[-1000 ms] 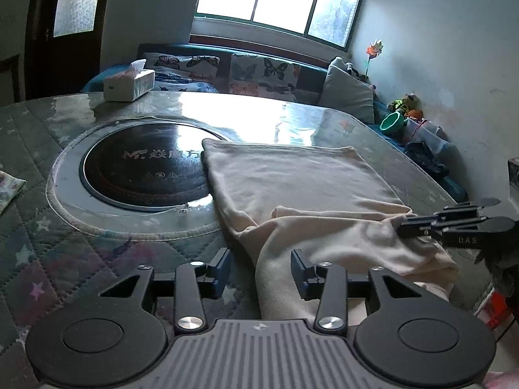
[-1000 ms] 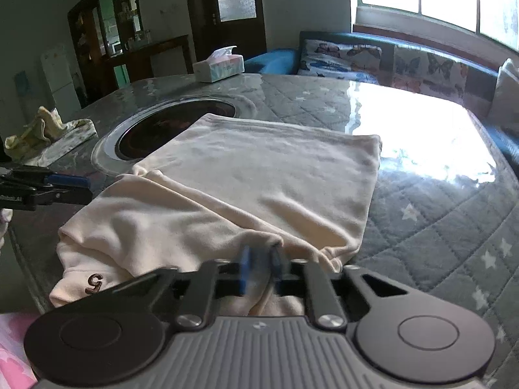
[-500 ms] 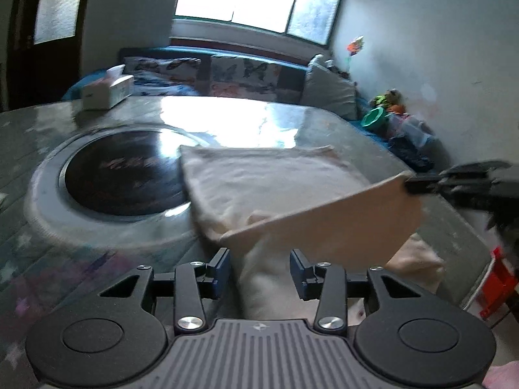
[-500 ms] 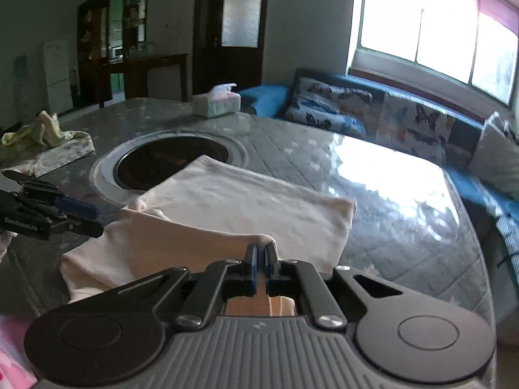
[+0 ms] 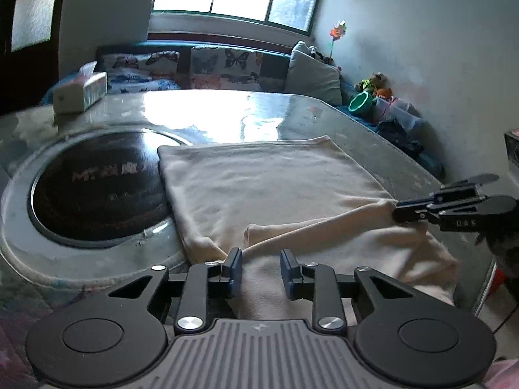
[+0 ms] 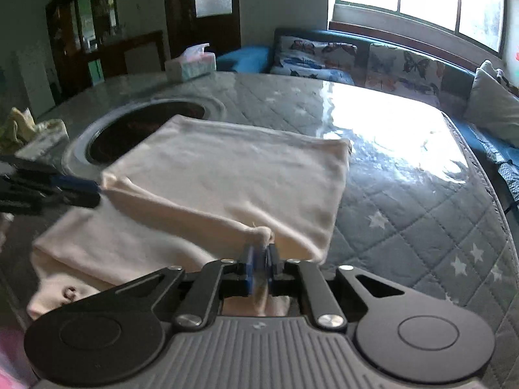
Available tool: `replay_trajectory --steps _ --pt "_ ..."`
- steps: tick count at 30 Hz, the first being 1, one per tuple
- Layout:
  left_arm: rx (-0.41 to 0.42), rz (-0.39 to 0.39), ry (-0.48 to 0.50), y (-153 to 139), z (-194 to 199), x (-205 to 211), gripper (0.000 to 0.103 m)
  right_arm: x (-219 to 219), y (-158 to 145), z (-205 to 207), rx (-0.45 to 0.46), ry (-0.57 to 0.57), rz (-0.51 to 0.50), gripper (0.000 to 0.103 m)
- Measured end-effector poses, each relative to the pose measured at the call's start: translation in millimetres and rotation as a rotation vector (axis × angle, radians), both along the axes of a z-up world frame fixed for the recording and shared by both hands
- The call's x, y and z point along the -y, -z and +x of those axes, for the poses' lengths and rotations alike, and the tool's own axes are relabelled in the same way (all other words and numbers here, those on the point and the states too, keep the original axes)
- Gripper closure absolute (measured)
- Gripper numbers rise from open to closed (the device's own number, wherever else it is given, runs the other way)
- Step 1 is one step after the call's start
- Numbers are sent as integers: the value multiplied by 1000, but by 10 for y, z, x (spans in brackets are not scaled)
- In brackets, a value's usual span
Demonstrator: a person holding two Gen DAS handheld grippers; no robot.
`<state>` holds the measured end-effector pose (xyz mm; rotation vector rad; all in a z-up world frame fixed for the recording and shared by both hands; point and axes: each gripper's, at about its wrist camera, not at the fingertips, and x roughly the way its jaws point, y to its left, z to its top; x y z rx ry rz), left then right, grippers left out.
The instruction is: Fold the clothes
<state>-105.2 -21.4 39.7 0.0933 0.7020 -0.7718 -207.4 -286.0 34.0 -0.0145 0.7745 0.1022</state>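
Observation:
A cream garment (image 5: 269, 188) lies on the quilted table, its near part folded over; it also shows in the right wrist view (image 6: 233, 175). My right gripper (image 6: 259, 262) is shut on the fold's right end; it also shows in the left wrist view (image 5: 402, 210). My left gripper (image 5: 261, 269) has its jaws apart over the fold's left end, cloth between them. In the right wrist view, the left gripper (image 6: 94, 191) touches the fold's left corner. The fold edge stretches between the two grippers.
A round dark cooktop (image 5: 97, 188) is set in the table left of the garment. A tissue box (image 5: 81, 92) stands at the far left. A cloth bundle (image 6: 29, 129) lies at the left edge. A sofa with cushions (image 5: 220, 68) stands behind.
The fold edge was lifted high half a second ago and is now lowered and carried farther over the garment. Both grippers moved forward and down.

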Motion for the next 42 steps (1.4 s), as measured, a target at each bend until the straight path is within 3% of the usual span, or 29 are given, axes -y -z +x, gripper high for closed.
replay_trajectory --steps 2,7,11,15,21,23,25,29,33,37,39,41,42 --pt "25 8 17 -62 -70 18 74 -4 -49 -51 21 -9 -16 89" --pt "49 -3 101 -122 -239 151 74 -83 -206 -207 70 -89 -24 88" --pt "44 44 146 -26 -306 283 74 -183 -79 -225 26 -161 -16 88" --pt "41 98 173 54 -375 270 73 -176 30 -242 -14 -162 -16 88" --pt "87 126 247 -43 -632 138 58 -132 35 -301 -20 -169 8 85" --pt "102 150 273 -65 -746 120 43 -142 43 -300 -21 -173 8 84" --pt "118 169 298 -82 -861 112 38 -154 13 -311 -16 -177 10 79" --pt "190 210 382 -61 -1082 154 33 -193 -64 -379 0 -194 3 75" --pt "289 269 443 47 -1243 248 33 -229 -145 -496 15 -217 -21 68" --pt "334 290 448 128 -1273 306 35 -237 -189 -636 18 -242 -57 64" --pt "358 285 446 163 -1268 328 42 -244 -196 -717 19 -257 -87 61" --pt "344 279 450 180 -1239 348 63 -257 -197 -805 18 -281 -120 61" --pt "338 273 448 174 -1223 352 68 -263 -197 -848 18 -293 -137 58"
